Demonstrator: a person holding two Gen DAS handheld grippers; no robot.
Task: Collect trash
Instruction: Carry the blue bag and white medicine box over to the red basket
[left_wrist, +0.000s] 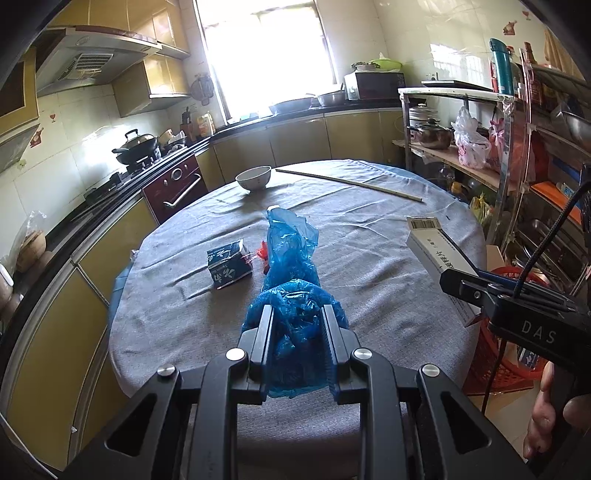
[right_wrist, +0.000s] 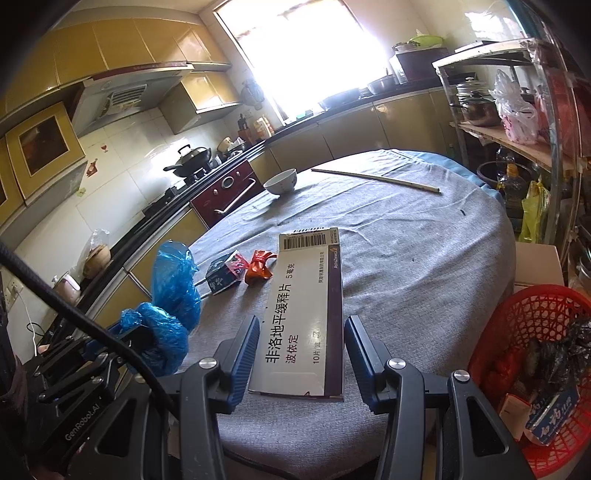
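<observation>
My left gripper (left_wrist: 298, 334) is shut on a crumpled blue plastic bag (left_wrist: 291, 258), which trails forward over the grey tablecloth (left_wrist: 369, 251). In the right wrist view the same bag (right_wrist: 173, 280) hangs from the left gripper (right_wrist: 138, 334) at the lower left. My right gripper (right_wrist: 301, 350) is shut on a long white medicine box (right_wrist: 306, 306), held just above the cloth; the box (left_wrist: 432, 247) also shows at the right of the left wrist view. A small dark blue carton (left_wrist: 229, 267) and a red wrapper (right_wrist: 260, 266) lie on the table.
A white bowl (left_wrist: 253, 177) and a pair of chopsticks (left_wrist: 351, 182) lie at the far side of the table. A red basket (right_wrist: 535, 369) with trash in it stands off the table's right edge. Kitchen counters run along the left, and metal shelves stand on the right.
</observation>
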